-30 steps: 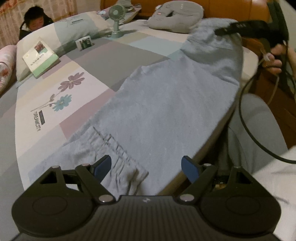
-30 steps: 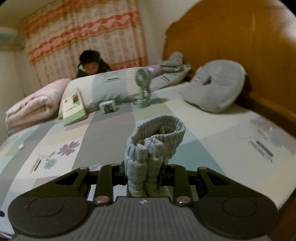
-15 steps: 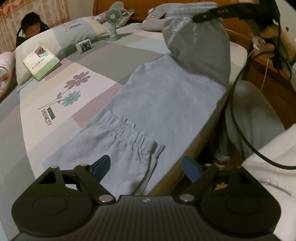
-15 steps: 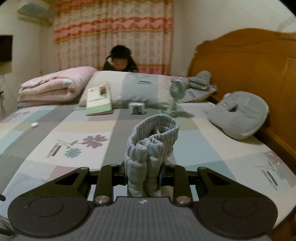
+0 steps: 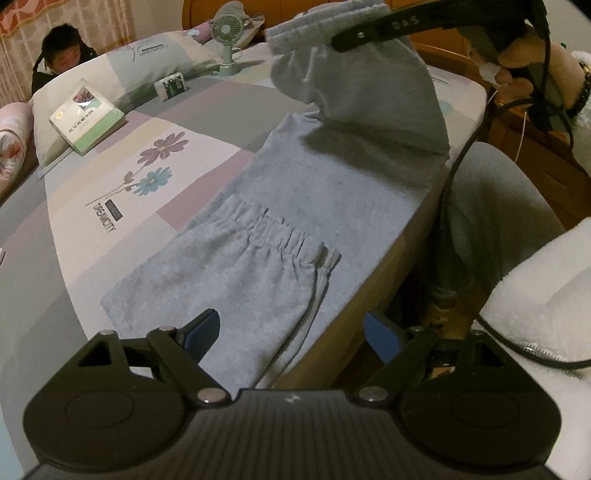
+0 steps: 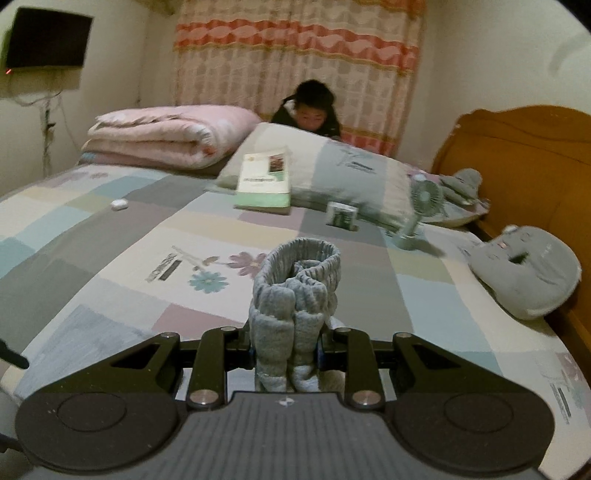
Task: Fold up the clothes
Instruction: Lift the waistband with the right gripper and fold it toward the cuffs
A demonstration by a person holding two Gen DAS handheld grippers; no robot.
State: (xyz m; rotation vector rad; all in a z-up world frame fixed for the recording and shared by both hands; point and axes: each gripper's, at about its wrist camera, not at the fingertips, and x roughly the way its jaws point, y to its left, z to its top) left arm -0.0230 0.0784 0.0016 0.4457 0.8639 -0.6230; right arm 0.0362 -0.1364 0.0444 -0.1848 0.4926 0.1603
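Note:
Grey-blue sweatpants (image 5: 295, 206) lie along the near edge of the bed, with a gathered elastic band across the near part. My left gripper (image 5: 291, 332) is open and empty, just above the near end of the pants at the bed's edge. My right gripper (image 6: 284, 350) is shut on the bunched ribbed end of the pants (image 6: 295, 288). In the left wrist view the right gripper (image 5: 373, 27) holds that end lifted well above the bed and the cloth (image 5: 362, 88) hangs down from it, bent over the part that lies flat.
On the patchwork bed sheet (image 5: 110, 206) lie a green book (image 5: 86, 120), a small box (image 5: 173, 85), a small desk fan (image 5: 229, 37) and a grey cushion (image 6: 524, 277). A child (image 6: 314, 110) sits behind the pillow. A wooden headboard (image 6: 517, 166) and folded pink quilt (image 6: 166, 136) stand further off.
My right gripper has lifted its end of the pants higher and carried it leftwards over the flat part. My left gripper has drawn back toward the near end of the pants, still open.

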